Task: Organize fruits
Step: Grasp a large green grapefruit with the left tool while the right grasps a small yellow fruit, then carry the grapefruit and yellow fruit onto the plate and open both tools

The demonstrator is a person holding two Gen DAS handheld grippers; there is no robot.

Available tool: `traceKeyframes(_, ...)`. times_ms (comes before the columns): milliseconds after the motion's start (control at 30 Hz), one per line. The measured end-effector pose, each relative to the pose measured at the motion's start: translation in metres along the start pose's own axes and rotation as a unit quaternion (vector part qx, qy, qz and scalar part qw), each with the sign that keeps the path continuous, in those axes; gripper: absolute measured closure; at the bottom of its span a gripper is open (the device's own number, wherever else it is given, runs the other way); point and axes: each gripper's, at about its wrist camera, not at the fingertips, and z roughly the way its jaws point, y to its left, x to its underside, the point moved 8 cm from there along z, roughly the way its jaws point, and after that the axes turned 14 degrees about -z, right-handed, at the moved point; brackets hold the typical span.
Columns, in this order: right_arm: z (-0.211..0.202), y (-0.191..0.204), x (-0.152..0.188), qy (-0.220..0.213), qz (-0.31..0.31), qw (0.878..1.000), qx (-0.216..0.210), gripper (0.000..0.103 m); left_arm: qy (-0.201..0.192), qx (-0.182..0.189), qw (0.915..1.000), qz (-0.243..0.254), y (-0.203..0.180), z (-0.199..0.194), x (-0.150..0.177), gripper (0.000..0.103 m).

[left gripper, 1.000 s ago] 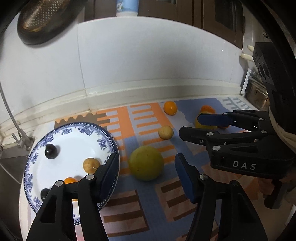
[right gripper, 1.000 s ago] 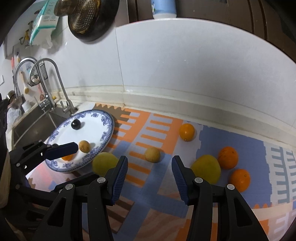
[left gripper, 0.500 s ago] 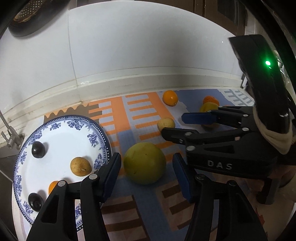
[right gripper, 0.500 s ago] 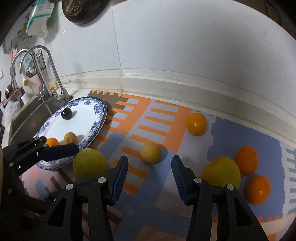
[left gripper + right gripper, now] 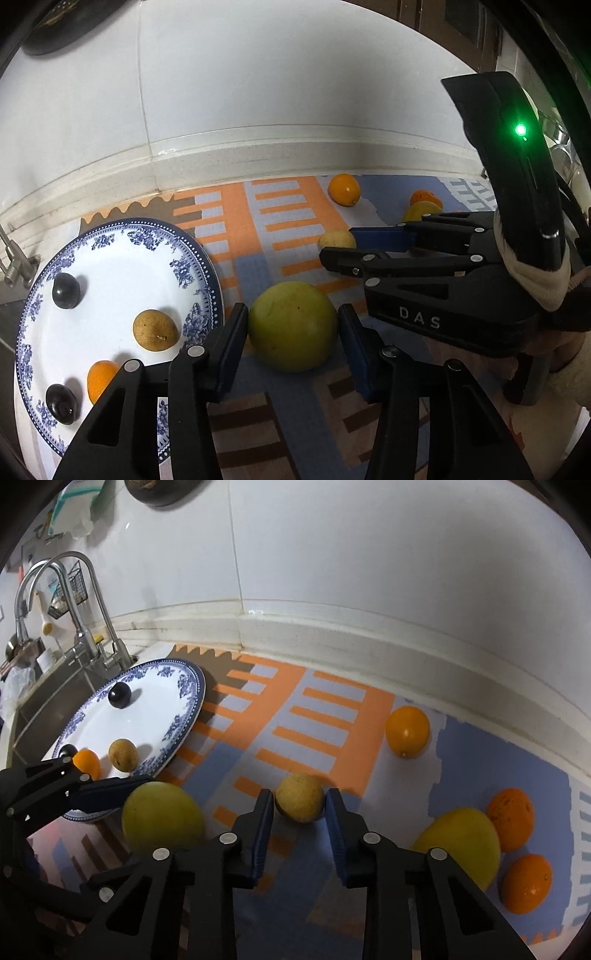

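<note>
My left gripper (image 5: pixel 291 328) is open, its fingers on either side of a large yellow-green fruit (image 5: pixel 293 325) on the mat; it also shows in the right wrist view (image 5: pixel 162 821). My right gripper (image 5: pixel 300 812) is open around a small yellow fruit (image 5: pixel 300 800), also seen in the left wrist view (image 5: pixel 337 239). A blue-and-white plate (image 5: pixel 110 258) at left holds two dark plums, a brown fruit (image 5: pixel 155 329) and a small orange.
On the patterned mat (image 5: pixel 314 716) lie an orange (image 5: pixel 407 731) near the wall, another large yellow fruit (image 5: pixel 461 840) and two oranges (image 5: pixel 511 818) at right. A sink and faucet (image 5: pixel 74 602) stand at far left.
Both grippers moved forward and down. The left one now brackets the large yellow-green fruit; the right one now brackets the small yellow fruit.
</note>
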Motion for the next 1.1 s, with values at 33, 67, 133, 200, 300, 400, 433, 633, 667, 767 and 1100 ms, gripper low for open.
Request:
traceKeyframes(33,-0.001,-0.001,0.0,-0.003,0.003,1.0,0.0,0.074,-0.002,0.001,1.0,-0.004,0.001,-0.002,-0.001,0.054)
traceKeyframes(67,-0.003,-0.002,0.0,-0.006,0.003,1.0,0.001,0.074,-0.004,0.001,1.0,-0.006,0.001,-0.004,-0.001,0.054)
traceKeyframes(133,-0.005,-0.001,0.0,-0.01,0.003,1.0,0.002,0.074,-0.011,0.0,0.9999,-0.009,0.001,-0.009,-0.003,0.054)
traceKeyframes(200,-0.008,0.0,0.001,-0.014,0.003,1.0,0.001,0.074,-0.017,-0.001,0.9998,-0.009,0.002,-0.013,-0.006,0.054)
traceKeyframes(300,-0.013,0.003,0.001,-0.017,0.006,1.0,0.0,0.074,-0.026,-0.003,0.9996,-0.011,0.003,-0.02,-0.009,0.055)
traceKeyframes(400,-0.02,0.003,0.001,-0.023,0.009,1.0,0.004,0.074,-0.034,-0.005,0.9993,-0.014,0.005,-0.028,-0.012,0.054)
traceKeyframes(433,-0.022,0.003,0.0,-0.025,0.01,1.0,0.005,0.074,-0.037,-0.005,0.9992,-0.016,0.006,-0.031,-0.013,0.054)
traceKeyframes(633,-0.042,0.008,-0.006,-0.041,0.012,0.999,0.014,0.074,-0.052,-0.006,0.9983,-0.025,0.011,-0.049,-0.015,0.054)
traceKeyframes(667,-0.046,0.009,-0.007,-0.044,0.013,0.999,0.015,0.074,-0.055,-0.006,0.9981,-0.027,0.011,-0.052,-0.015,0.054)
traceKeyframes(767,-0.057,0.014,-0.01,-0.053,0.014,0.998,0.016,0.074,-0.064,-0.008,0.9975,-0.03,0.015,-0.063,-0.015,0.054)
traceKeyframes(1100,-0.087,0.037,-0.028,-0.087,0.006,0.996,0.018,0.074,-0.091,-0.021,0.9943,-0.051,0.032,-0.095,-0.015,0.054)
